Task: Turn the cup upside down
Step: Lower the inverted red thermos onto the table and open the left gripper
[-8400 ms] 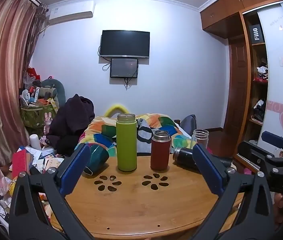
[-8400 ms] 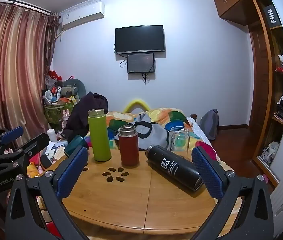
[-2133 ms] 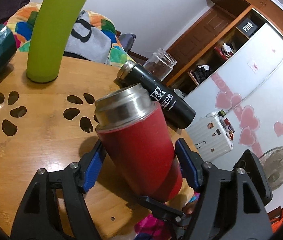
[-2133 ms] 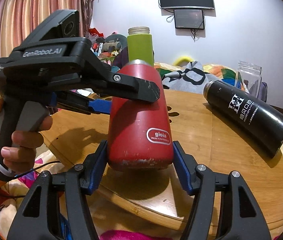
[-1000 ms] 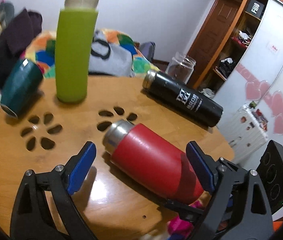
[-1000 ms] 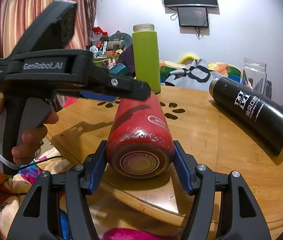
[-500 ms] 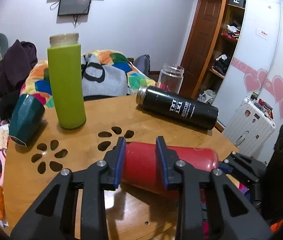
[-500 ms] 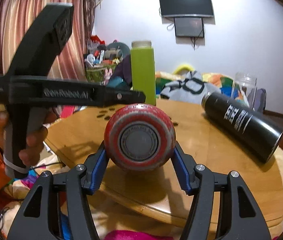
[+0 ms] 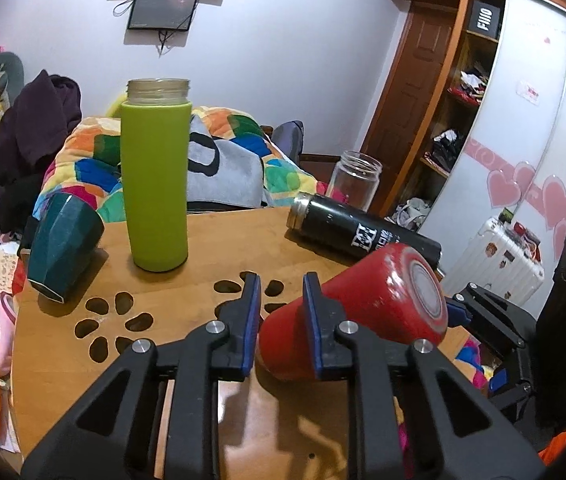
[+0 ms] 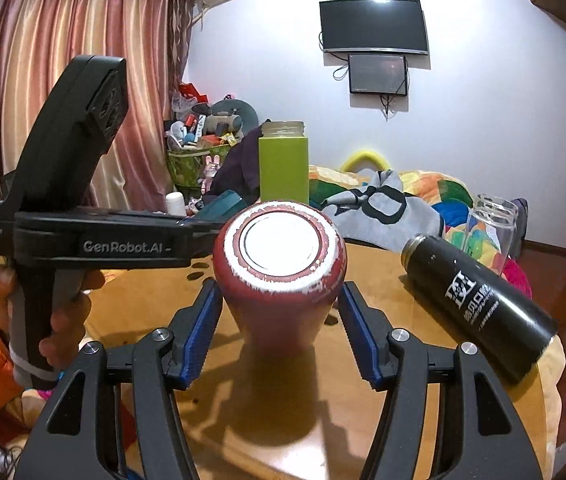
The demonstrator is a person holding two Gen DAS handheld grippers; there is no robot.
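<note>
The red cup (image 10: 279, 280) is a red metal flask, tilted with its worn base up and toward the right wrist camera. My right gripper (image 10: 279, 320) is shut on its body, blue pads on both sides. In the left wrist view the red cup (image 9: 363, 300) leans with its base up and to the right, its mouth end hidden behind my fingers. My left gripper (image 9: 281, 320) is nearly closed and empty, just left of the cup. It also shows in the right wrist view (image 10: 95, 244), held beside the cup.
On the round wooden table (image 9: 83, 360) stand a tall green bottle (image 9: 157, 184) and a glass jar (image 9: 357, 180). A black flask (image 9: 363, 232) and a teal cup (image 9: 63, 240) lie on their sides. A bed and clutter lie beyond.
The right gripper has turned the red cup from lying level to base-up. The left gripper has stayed closed beside it.
</note>
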